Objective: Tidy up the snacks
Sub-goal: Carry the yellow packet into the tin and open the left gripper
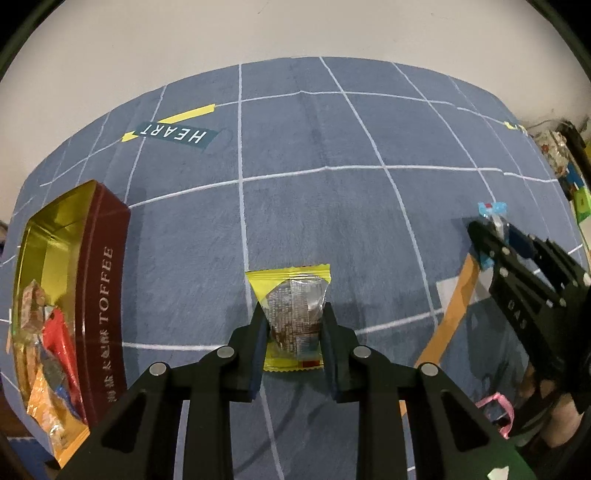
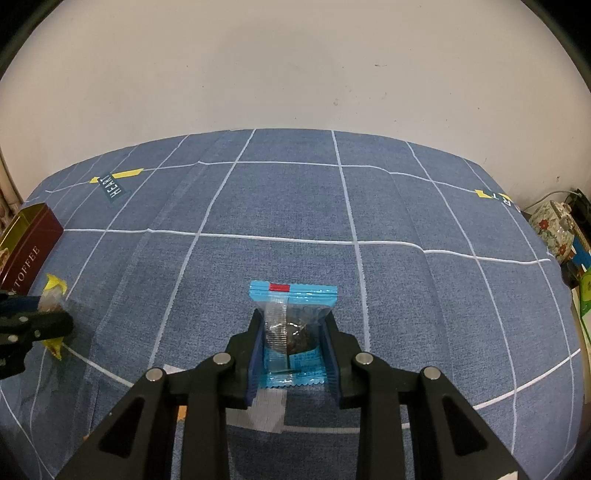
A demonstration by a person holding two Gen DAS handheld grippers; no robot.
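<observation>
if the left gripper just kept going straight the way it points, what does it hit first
Probably nothing solid soon. The left gripper, shut on the yellow snack packet, points across bare blue checked cloth toward the wall. The toffee tin sits off to its left.

Yellow snack pkt (image 1: 291,317) in L gripper (image 1: 293,314)

The left tool (image 1: 293,325) is matte black, with triangular cut-outs and round silver pins at its joints. The right tool (image 2: 293,328) looks identical, its inner pads (image 2: 330,354) blue and ribbed.

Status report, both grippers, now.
Left gripper shut on yellow snack packet. Right gripper shut on blue snack packet. Toffee tin open, path unobstructed.
</observation>
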